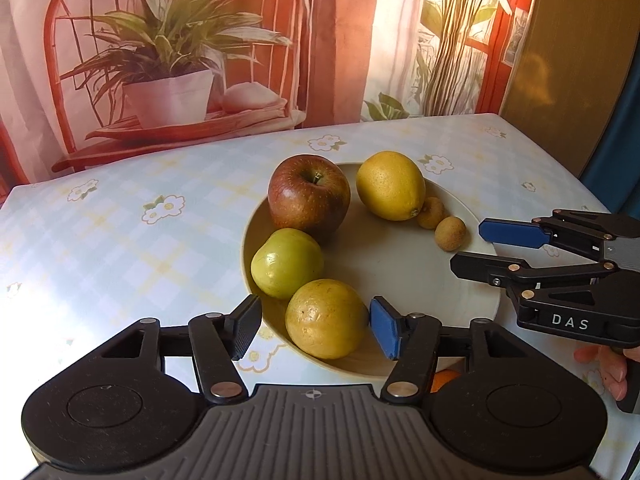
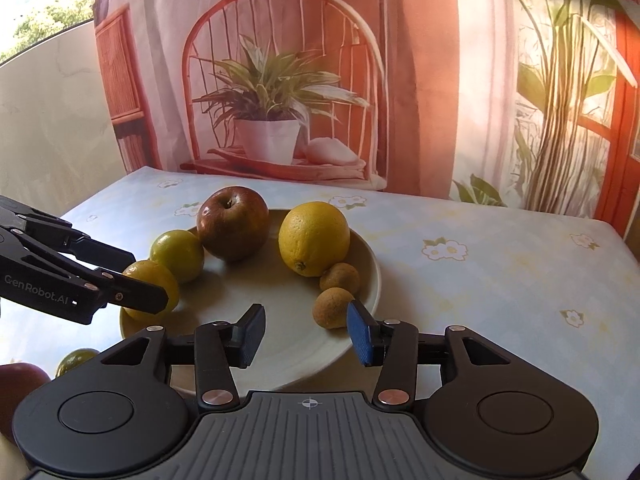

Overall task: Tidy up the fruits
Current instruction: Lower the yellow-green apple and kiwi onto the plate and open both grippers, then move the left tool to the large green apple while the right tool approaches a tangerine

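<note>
A pale round plate (image 1: 472, 312) sat on the worktop (image 1: 120, 248), which was covered by a checked cloth with flower prints. On the plate lay a red apple (image 1: 309, 194), a lemon (image 1: 390, 185), a green apple (image 1: 286, 263), a yellow-green citrus fruit (image 1: 326, 319) at the near rim, and two small brown round fruits (image 1: 440, 220) just beside the lemon.

The left tool (image 1: 316, 326) stood spread around the yellow-green citrus fruit: its blue pad sat right at the fruit's side, while the black pad stood apart from it, so the fruit was not pinched.

The right tool (image 2: 306, 334) was also spread, over bare plate with nothing between its pads; its blue pad sat just beside the nearer brown fruit (image 2: 333, 307), and contact could not be told.

In the right wrist view a small green fruit (image 2: 76, 360) lay on the worktop off the plate, near its left edge. A printed backdrop (image 2: 280, 80) of a potted plant on a chair hung behind the worktop.
</note>
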`<move>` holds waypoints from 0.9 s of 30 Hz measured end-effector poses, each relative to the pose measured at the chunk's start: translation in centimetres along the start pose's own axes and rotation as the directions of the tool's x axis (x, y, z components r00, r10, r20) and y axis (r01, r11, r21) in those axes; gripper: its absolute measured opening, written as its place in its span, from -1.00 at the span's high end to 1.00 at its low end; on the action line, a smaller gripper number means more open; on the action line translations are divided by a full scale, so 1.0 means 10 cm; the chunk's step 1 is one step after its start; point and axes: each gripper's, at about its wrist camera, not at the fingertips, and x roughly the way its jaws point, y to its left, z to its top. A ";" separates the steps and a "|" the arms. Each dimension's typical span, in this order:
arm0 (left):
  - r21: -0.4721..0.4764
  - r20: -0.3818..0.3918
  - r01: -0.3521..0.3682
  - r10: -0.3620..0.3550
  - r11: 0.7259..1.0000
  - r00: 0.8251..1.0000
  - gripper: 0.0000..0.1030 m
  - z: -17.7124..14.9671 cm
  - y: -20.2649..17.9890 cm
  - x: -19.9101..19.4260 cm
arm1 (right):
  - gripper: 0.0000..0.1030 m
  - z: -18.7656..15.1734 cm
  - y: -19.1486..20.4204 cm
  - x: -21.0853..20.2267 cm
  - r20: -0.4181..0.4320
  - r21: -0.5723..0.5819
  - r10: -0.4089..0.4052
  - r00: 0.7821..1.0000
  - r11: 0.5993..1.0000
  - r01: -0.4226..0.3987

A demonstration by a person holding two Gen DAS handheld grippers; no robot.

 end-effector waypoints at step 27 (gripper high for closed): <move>-0.064 0.034 -0.059 0.062 0.996 0.998 -0.28 -0.14 0.15 -0.25 | 0.16 -0.42 0.23 -0.57 0.052 0.102 -0.008 0.999 0.995 0.003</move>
